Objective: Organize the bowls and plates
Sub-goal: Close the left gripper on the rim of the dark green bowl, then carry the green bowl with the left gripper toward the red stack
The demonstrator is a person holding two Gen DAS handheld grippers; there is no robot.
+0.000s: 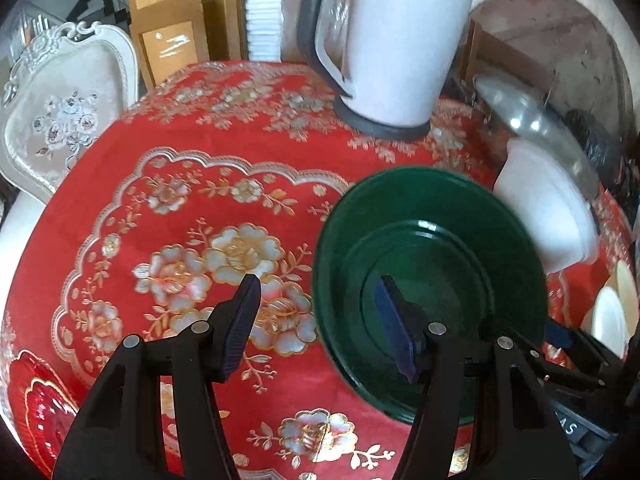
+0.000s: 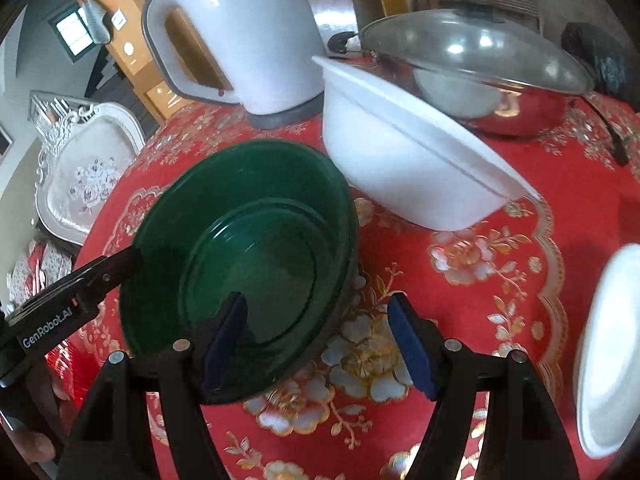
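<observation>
Red floral tablecloth (image 1: 168, 208) covers table. White kettle (image 2: 248, 36) upright at far edge. White bowl (image 2: 404, 160) tilted, mouth facing lidded steel pan (image 2: 476, 68), just beside green bowl (image 2: 240, 248). Green bowl mouth-up, round, no long axis. Left gripper (image 1: 316, 320) spread, straddling its rim, unclamped. Right gripper (image 2: 316, 344) likewise, unclamped.

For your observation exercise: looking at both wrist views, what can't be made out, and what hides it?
- White bowl: its inside, tilted away in both views.
- Pot: contents, lid glare, right view.
- White plates: cut off by frame edge, left view.
- Green bowl: whether either gripper touches its rim; fingers overlap it.
</observation>
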